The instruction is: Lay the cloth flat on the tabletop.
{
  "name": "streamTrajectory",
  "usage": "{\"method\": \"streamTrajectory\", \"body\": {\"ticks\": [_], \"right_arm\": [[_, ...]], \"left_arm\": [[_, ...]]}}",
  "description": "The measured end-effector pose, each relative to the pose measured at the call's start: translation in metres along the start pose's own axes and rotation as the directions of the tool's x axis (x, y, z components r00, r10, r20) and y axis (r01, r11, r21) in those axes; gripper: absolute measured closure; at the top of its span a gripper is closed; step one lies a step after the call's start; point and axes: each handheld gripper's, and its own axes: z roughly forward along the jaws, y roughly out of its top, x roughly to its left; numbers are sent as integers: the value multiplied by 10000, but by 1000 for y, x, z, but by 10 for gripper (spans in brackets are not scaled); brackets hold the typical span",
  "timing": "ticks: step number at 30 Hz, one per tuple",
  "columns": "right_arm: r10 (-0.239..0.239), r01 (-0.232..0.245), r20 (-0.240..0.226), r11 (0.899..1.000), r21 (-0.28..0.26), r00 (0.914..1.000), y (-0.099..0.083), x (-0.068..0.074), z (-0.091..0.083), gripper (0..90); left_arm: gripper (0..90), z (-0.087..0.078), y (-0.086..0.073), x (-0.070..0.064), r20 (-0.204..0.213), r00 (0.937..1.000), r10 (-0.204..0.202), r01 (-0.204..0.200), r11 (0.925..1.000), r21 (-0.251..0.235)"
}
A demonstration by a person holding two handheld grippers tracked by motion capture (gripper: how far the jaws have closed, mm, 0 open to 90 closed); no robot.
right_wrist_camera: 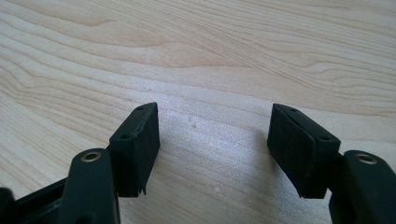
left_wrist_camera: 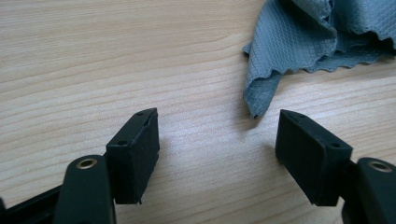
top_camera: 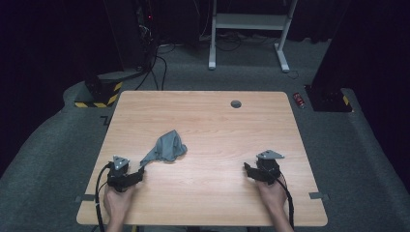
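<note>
A grey cloth (top_camera: 167, 148) lies crumpled on the wooden surface (top_camera: 217, 125), left of its middle and toward the near side. One narrow corner of the cloth trails down toward the left claw (top_camera: 141, 172), which rests low on the surface in the person's left hand (top_camera: 117, 199). In the left gripper view the claw's two black jaws stand well apart, and the pointed corner of the cloth (left_wrist_camera: 261, 100) lies just beyond the gap between them, nearer the right-hand jaw, without touching either one. The rest of the cloth bunches up in folds toward the top right of that view.

The right claw (top_camera: 247, 170) sits well apart from the cloth, near the right side of the surface, held in the right hand (top_camera: 273, 193). In the right gripper view its jaws are also spread wide, with bare wood grain (right_wrist_camera: 210, 84) between and beyond them.
</note>
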Motion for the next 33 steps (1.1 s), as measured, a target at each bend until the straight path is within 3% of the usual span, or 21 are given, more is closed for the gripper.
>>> {"method": "streamTrajectory", "body": {"ticks": [12,21,33], "right_arm": [[-6,6,4,10000,5,10000,0,0,0,339],[-8,8,-2,10000,5,10000,0,0,0,338],[-2,2,-13,10000,12,10000,0,0,0,336]], "left_arm": [[284,0,0,-1,169,9997,168,-169,9998,50],[158,4,3,-5,362,9988,321,-330,9992,238],[168,2,2,-7,367,9991,224,-232,9995,214]]}}
